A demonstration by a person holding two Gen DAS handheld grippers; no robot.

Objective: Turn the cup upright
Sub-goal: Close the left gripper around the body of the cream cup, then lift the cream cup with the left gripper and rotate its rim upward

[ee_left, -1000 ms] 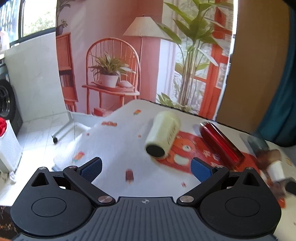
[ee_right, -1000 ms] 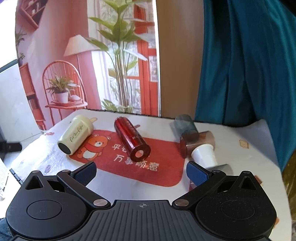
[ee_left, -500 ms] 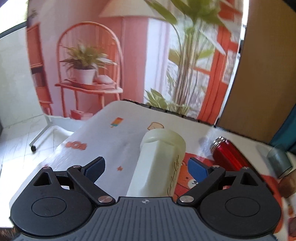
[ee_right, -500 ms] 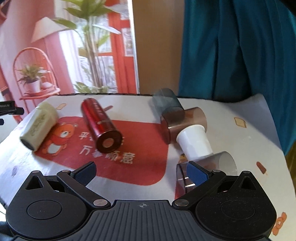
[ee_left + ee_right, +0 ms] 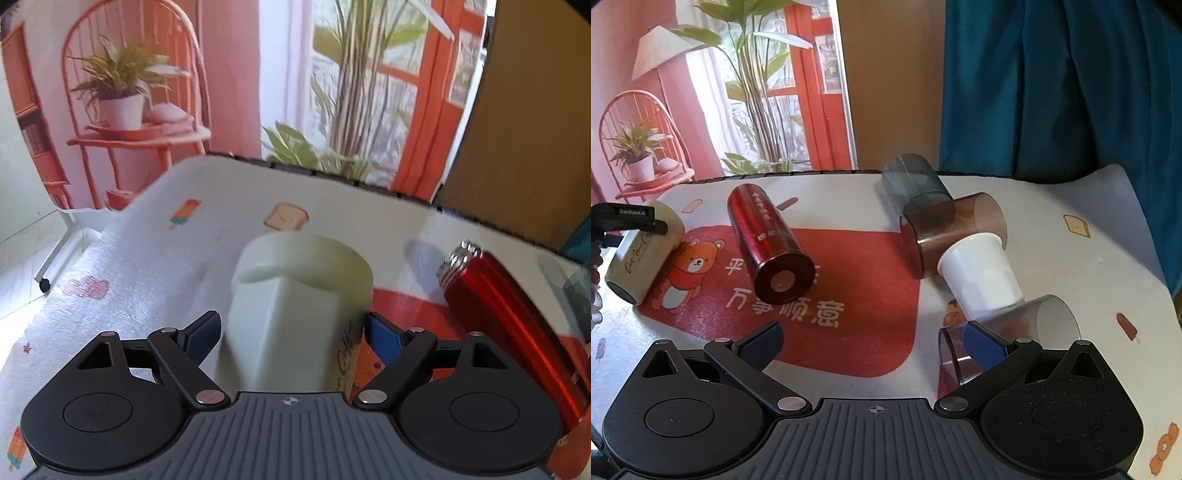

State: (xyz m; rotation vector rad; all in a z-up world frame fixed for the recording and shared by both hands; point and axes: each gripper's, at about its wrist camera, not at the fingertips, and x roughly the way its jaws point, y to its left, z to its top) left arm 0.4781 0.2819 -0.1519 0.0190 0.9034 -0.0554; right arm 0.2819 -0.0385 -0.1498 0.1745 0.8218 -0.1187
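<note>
A cream cup (image 5: pixel 295 314) lies on its side on the table. My left gripper (image 5: pixel 291 334) has its two fingers on either side of it, touching or nearly touching its walls. The cup also shows at the far left of the right wrist view (image 5: pixel 642 254), with the left gripper's finger over it. My right gripper (image 5: pixel 873 341) is open and empty above the red mat (image 5: pixel 849 332). A red metal cup (image 5: pixel 768 243), a white cup (image 5: pixel 982 277), a brown cup (image 5: pixel 953 229), a grey cup (image 5: pixel 916 184) and a clear cup (image 5: pixel 1034 325) all lie on their sides.
The table (image 5: pixel 1108 258) has a white patterned cloth. Its far edge runs along a picture backdrop (image 5: pixel 147 92). A teal curtain (image 5: pixel 1071 92) hangs behind the right side. The red cup (image 5: pixel 509 325) lies just right of the left gripper.
My left gripper has moved forward over the cream cup and its fingers have closed in on the cup's sides. My right gripper has shifted right and a little forward, still open.
</note>
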